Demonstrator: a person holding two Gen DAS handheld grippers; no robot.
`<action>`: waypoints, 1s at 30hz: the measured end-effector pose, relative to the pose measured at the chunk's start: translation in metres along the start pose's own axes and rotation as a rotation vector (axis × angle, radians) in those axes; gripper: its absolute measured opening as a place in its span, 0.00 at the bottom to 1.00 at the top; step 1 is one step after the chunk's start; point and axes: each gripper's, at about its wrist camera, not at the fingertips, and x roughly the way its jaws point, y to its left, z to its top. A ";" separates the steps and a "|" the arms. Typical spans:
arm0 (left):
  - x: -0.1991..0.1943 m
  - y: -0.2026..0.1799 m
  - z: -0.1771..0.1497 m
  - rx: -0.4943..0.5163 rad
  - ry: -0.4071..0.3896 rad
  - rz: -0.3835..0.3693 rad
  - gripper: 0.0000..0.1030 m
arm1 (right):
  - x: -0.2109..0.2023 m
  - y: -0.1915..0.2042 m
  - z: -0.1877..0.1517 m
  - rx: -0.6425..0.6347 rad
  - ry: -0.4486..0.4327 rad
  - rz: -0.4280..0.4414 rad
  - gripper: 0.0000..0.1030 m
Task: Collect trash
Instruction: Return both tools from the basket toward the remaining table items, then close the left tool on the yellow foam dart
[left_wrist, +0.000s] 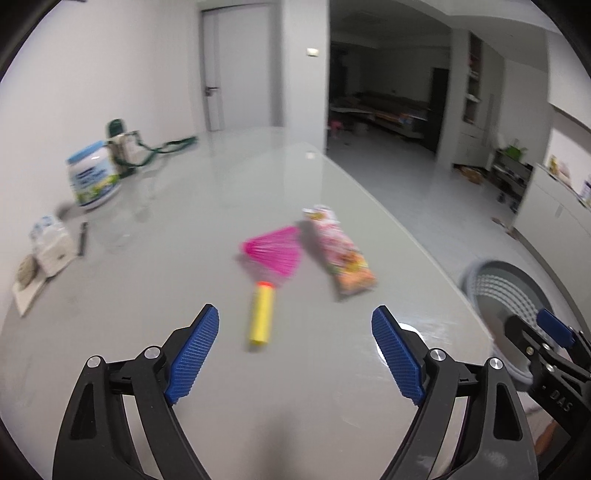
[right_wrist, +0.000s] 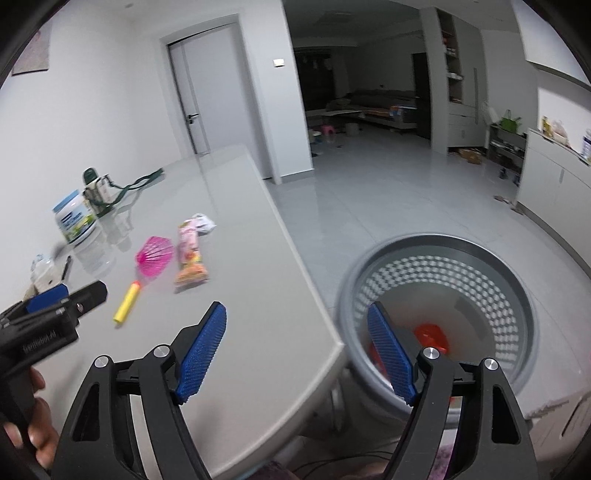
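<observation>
My left gripper (left_wrist: 295, 354) hangs open over the grey table (left_wrist: 207, 206) with nothing between its blue pads. Ahead of it lie a pink fan with a yellow handle (left_wrist: 271, 254) and a colourful snack wrapper (left_wrist: 338, 249). My right gripper (right_wrist: 297, 350) is open and empty too, straddling the table's rounded corner and the rim of a grey perforated trash bin (right_wrist: 436, 295) on the floor. Something orange-red (right_wrist: 430, 338) lies at the bin's bottom. In the right wrist view the wrapper (right_wrist: 190, 254), the fan (right_wrist: 153, 254) and a crumpled white paper (right_wrist: 205, 222) lie on the table.
A white tub with a blue lid (left_wrist: 94, 175), a green-strapped bottle (left_wrist: 123, 146), a pen (left_wrist: 83, 238) and small packets (left_wrist: 44, 251) line the wall side of the table. The bin (left_wrist: 506, 291) stands off the table's right edge. A hand (right_wrist: 35, 424) holds the left gripper's handle.
</observation>
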 end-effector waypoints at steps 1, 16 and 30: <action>0.000 0.007 0.001 -0.009 0.000 0.015 0.81 | 0.002 0.004 0.001 -0.011 0.001 0.009 0.73; 0.018 0.055 0.035 -0.050 0.012 0.104 0.81 | 0.011 0.039 0.048 -0.102 -0.048 0.107 0.73; 0.017 0.062 0.069 -0.060 -0.043 0.139 0.86 | 0.034 0.060 0.101 -0.161 -0.052 0.151 0.75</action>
